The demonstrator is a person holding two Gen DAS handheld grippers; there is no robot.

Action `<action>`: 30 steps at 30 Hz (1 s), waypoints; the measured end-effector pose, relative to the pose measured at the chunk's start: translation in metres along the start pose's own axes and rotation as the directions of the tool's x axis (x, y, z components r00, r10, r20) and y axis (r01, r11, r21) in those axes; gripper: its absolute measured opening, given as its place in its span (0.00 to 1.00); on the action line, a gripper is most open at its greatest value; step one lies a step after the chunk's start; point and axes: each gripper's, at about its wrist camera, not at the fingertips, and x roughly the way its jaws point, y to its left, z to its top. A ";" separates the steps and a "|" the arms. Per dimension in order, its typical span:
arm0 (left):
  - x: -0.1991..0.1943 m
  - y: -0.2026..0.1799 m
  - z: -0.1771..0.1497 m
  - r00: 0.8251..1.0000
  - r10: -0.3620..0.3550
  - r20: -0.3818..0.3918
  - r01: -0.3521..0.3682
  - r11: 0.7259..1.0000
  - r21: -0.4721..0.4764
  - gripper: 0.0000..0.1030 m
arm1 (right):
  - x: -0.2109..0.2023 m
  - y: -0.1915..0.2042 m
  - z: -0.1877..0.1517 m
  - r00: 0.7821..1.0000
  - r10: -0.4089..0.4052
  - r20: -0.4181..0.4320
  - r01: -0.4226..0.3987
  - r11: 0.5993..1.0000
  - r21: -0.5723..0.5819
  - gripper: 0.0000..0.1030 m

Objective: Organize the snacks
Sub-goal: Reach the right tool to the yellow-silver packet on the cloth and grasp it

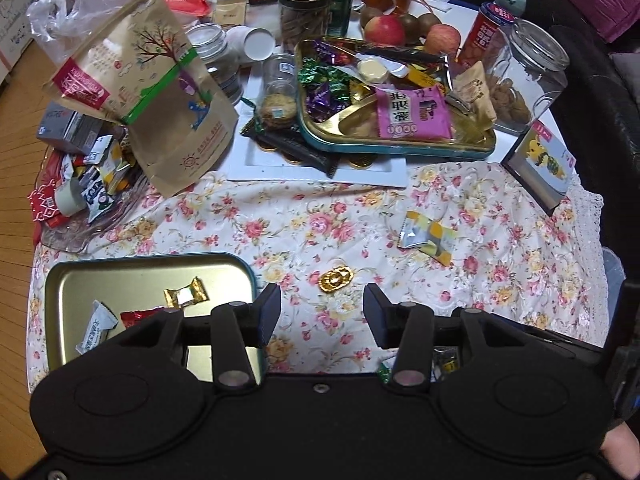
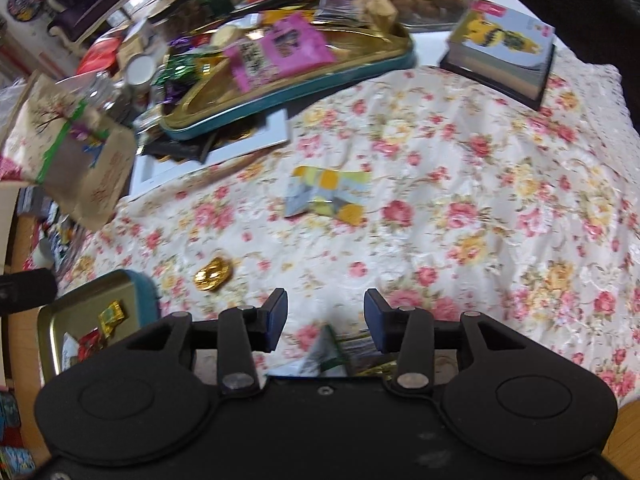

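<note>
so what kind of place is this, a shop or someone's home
Most likely a home living room: a floral tablecloth over a low table, a dark sofa behind it, and apples among opened snacks.

Each hand carries a matte black plastic left gripper (image 1: 322,312) and matching right gripper (image 2: 325,314): a broad body with two raised round discs, angular linkage arms pinned by silvery rivets, a small screw at centre, and two stubby fingers (image 1: 269,312) faced with dark blue pads (image 2: 375,320).
</note>
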 end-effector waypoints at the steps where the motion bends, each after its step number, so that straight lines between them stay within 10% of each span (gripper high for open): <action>1: 0.001 -0.002 0.000 1.000 -0.005 -0.002 0.005 1.000 0.004 0.52 | 0.001 -0.004 0.000 1.000 -0.007 -0.002 0.007 1.000 0.005 0.44; 16: 0.008 -0.020 0.000 0.999 -0.014 -0.032 0.015 1.000 0.025 0.52 | 0.010 -0.039 -0.014 0.998 -0.042 -0.050 0.042 0.999 0.003 0.44; 30: -0.014 0.003 0.013 0.995 -0.098 0.022 0.100 0.992 -0.077 0.52 | 0.015 -0.025 0.040 0.989 -0.065 0.134 0.052 0.994 0.101 0.44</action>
